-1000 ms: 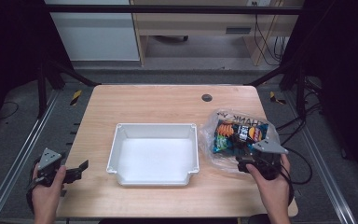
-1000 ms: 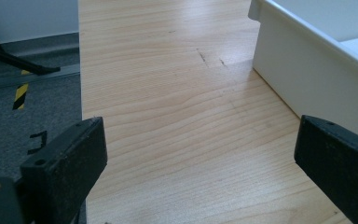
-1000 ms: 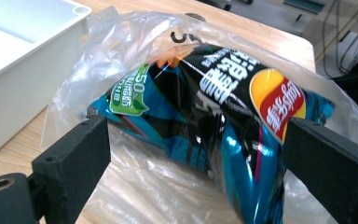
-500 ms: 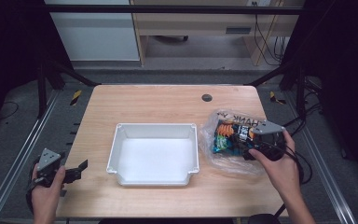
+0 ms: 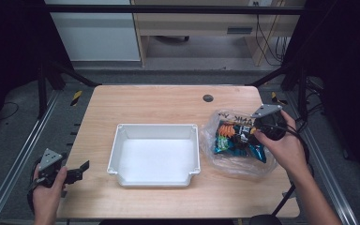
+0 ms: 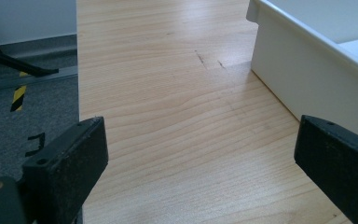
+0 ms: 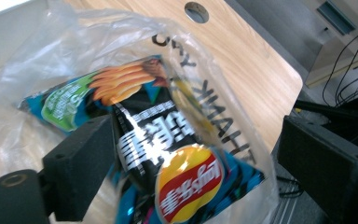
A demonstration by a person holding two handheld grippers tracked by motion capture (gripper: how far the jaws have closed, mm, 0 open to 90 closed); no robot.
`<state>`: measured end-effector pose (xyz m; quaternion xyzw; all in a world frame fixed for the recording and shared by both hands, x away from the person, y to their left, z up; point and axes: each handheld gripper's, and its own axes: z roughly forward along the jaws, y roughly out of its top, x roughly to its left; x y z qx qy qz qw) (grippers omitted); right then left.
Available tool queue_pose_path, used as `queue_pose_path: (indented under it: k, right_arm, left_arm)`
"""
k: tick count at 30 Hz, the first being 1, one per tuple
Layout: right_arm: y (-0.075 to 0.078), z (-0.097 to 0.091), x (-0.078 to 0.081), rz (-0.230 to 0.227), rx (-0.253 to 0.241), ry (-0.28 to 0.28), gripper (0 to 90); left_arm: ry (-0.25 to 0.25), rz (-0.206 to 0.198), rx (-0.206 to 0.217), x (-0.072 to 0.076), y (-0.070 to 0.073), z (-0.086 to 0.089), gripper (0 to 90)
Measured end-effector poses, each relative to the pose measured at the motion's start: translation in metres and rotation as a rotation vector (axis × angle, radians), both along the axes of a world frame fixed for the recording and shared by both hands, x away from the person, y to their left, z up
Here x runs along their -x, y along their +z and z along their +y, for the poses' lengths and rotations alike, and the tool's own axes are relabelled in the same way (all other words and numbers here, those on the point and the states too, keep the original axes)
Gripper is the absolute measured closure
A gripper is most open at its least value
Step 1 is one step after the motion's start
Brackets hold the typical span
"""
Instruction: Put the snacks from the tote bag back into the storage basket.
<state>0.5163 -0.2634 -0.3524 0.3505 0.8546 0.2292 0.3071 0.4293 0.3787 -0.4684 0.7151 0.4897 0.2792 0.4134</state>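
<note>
A chip packet [image 5: 234, 138] lies inside a clear plastic bag [image 5: 236, 165] on the right of the wooden table [image 5: 159, 101]. My right gripper [image 5: 254, 133] hovers at the packet's right end. In the right gripper view its jaws stand wide, having just been closing, and the right gripper [image 7: 196, 140] has the packet [image 7: 168, 140] and plastic bag [image 7: 74, 42] between them, unpinched. A white tray [image 5: 122, 136] sits mid-table. My left gripper [image 5: 77, 172] rests at the table's near left edge, and the left gripper [image 6: 200, 135] is open over bare wood beside the tray wall [image 6: 298, 70].
A round cable hole [image 5: 208, 98] sits in the table's far side, also the hole [image 7: 196, 11] beyond the bag. Black frame posts and rails flank the table. Cables hang at the back right. Bare wood lies in front of and behind the tray.
My right hand has moved away from the table's near edge and up, from the bag's near side to its right end. The left hand has stayed put.
</note>
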Motion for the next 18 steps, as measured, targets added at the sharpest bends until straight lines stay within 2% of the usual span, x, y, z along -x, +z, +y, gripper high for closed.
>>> queue_pose_path:
  k: [5, 9, 12, 18]
  right_arm:
    - [0.000, -0.003, -0.013, 0.029, -0.003, 0.038, 12.5]
    - [0.000, -0.001, -0.017, 0.064, 0.024, 0.087, 15.2]
    - [0.001, 0.000, -0.020, 0.090, 0.032, 0.097, 14.6]
    - [0.000, 0.003, -0.025, 0.140, 0.037, 0.124, 14.1]
  left_arm:
    - [-0.010, 0.005, -0.006, -0.001, -0.001, -0.002, 2.5]
    - [0.000, -0.009, -0.018, 0.000, 0.001, -0.001, 2.7]
    - [0.003, -0.011, -0.005, 0.000, 0.001, -0.001, 2.7]
    - [-0.003, -0.009, -0.025, 0.001, 0.001, -0.001, 2.6]
